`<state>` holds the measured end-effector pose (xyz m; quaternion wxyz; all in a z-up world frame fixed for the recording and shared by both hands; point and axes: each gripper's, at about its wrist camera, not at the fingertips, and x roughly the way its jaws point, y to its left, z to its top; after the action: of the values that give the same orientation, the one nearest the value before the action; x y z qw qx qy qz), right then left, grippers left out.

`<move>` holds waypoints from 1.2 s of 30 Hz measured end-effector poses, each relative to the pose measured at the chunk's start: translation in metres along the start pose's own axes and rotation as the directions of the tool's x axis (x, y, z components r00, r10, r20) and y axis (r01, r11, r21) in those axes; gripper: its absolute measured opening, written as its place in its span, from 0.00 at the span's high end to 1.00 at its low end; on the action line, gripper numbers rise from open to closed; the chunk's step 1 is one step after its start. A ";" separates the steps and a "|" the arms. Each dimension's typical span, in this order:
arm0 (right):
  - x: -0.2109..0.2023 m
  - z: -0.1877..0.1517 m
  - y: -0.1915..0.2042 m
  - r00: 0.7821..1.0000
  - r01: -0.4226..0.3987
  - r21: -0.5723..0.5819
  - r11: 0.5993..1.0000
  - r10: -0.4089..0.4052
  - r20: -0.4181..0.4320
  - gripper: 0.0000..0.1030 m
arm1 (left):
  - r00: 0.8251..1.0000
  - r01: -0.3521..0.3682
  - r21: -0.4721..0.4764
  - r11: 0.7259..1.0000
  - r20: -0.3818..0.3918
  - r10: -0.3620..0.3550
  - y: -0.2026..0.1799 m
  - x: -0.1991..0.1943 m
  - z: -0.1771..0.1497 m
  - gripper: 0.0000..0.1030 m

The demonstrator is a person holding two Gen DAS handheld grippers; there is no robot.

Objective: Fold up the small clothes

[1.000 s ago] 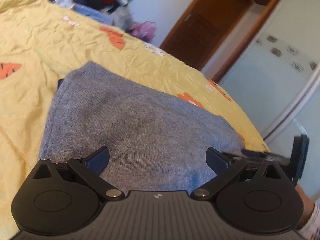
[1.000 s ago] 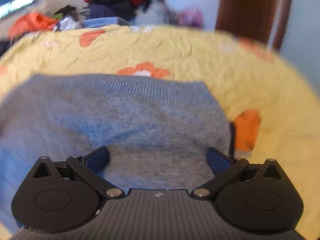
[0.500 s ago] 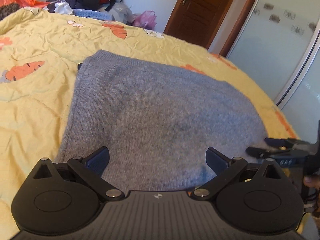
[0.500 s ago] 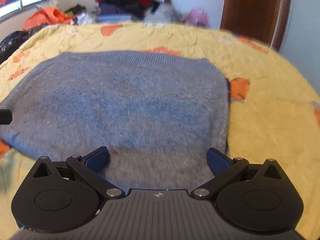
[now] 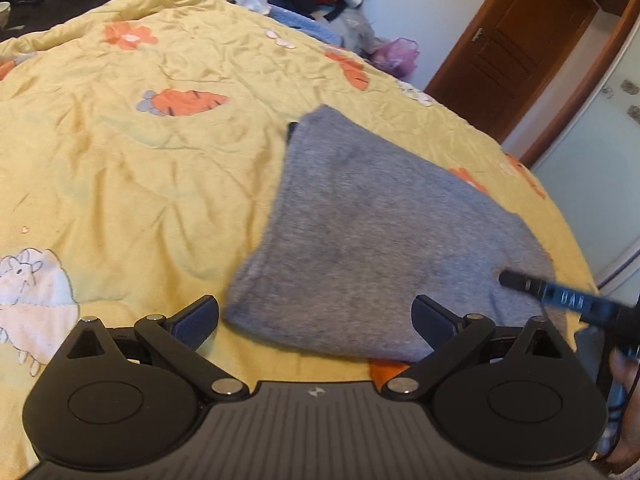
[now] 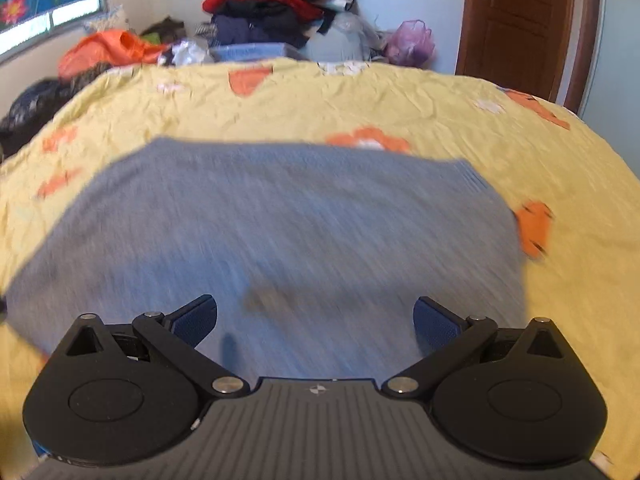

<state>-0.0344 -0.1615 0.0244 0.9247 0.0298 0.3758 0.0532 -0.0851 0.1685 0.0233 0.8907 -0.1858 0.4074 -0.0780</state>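
A grey knitted garment (image 5: 384,236) lies folded flat on the yellow quilt (image 5: 140,168). My left gripper (image 5: 316,318) is open and empty, raised above the garment's near left corner. My right gripper (image 6: 315,318) is open and empty, raised above the garment's (image 6: 280,232) near edge; this view is motion-blurred. The right gripper's fingers (image 5: 560,298) show at the right edge of the left wrist view, over the garment's near right corner.
The quilt (image 6: 400,100) has orange carrot and flower patches and a white sheep patch (image 5: 32,300). A heap of clothes (image 6: 280,8) stands beyond the bed's far edge. A brown door (image 6: 516,20) and a sliding wardrobe (image 5: 600,160) are to the right.
Both grippers, open and empty throughout, have pulled back and up from the garment. The left view has swung left, so more bare quilt shows. The garment lies as before.
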 end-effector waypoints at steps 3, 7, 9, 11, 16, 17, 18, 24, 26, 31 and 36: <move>0.024 0.010 0.006 0.999 0.045 0.012 0.999 -0.045 0.000 0.00 | 1.000 -0.020 -0.021 1.000 -0.006 0.020 0.003 0.006 0.001 0.00; 0.033 -0.003 0.007 0.997 0.073 -0.020 0.997 -0.073 0.009 0.00 | 0.999 -0.050 0.006 0.999 -0.010 0.050 0.001 0.012 -0.003 0.00; 0.027 -0.010 0.011 0.997 0.079 -0.062 0.995 -0.079 0.007 0.00 | 0.998 -0.058 0.033 0.998 -0.005 0.058 -0.001 0.013 -0.006 0.00; 0.020 -0.012 0.022 0.993 0.109 -0.137 0.985 -0.113 -0.019 0.00 | 0.998 -0.060 0.044 0.997 -0.001 0.060 -0.002 0.012 -0.007 0.00; -0.002 -0.034 0.044 0.998 0.024 -0.094 0.995 -0.030 -0.060 0.00 | 0.999 -0.035 0.026 0.999 0.002 0.035 0.003 0.009 -0.007 0.00; -0.002 -0.043 0.048 0.996 0.039 -0.109 0.993 -0.047 -0.072 0.00 | 1.000 -0.029 0.027 0.999 0.000 0.029 0.004 0.009 -0.007 0.00; -0.007 -0.052 0.050 0.998 0.051 -0.108 0.993 -0.054 -0.022 0.00 | 1.000 -0.023 0.028 0.999 -0.002 0.024 0.005 0.009 -0.007 0.00; -0.017 -0.041 0.047 0.996 0.007 -0.101 0.995 -0.016 -0.091 0.00 | 1.000 0.014 0.024 1.000 0.004 -0.014 0.009 0.007 -0.007 0.00; -0.026 -0.026 0.051 0.999 -0.010 -0.081 0.997 0.007 -0.035 0.00 | 0.999 0.044 -0.015 0.999 0.011 -0.044 0.015 0.004 -0.006 0.00; -0.035 0.009 0.091 0.990 0.122 -0.220 0.968 -0.102 0.101 0.00 | 0.966 0.259 -0.230 0.938 0.039 -0.257 0.048 0.006 -0.003 0.00; -0.031 0.021 0.122 0.971 0.212 -0.300 0.930 -0.165 0.174 0.00 | 0.928 0.367 -0.353 0.861 0.078 -0.363 0.077 0.005 -0.003 0.00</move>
<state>-0.0510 -0.0442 0.0728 0.9432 -0.1514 0.2951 0.0212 -0.0848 0.2366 -0.0125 0.8121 -0.4204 0.3681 -0.1681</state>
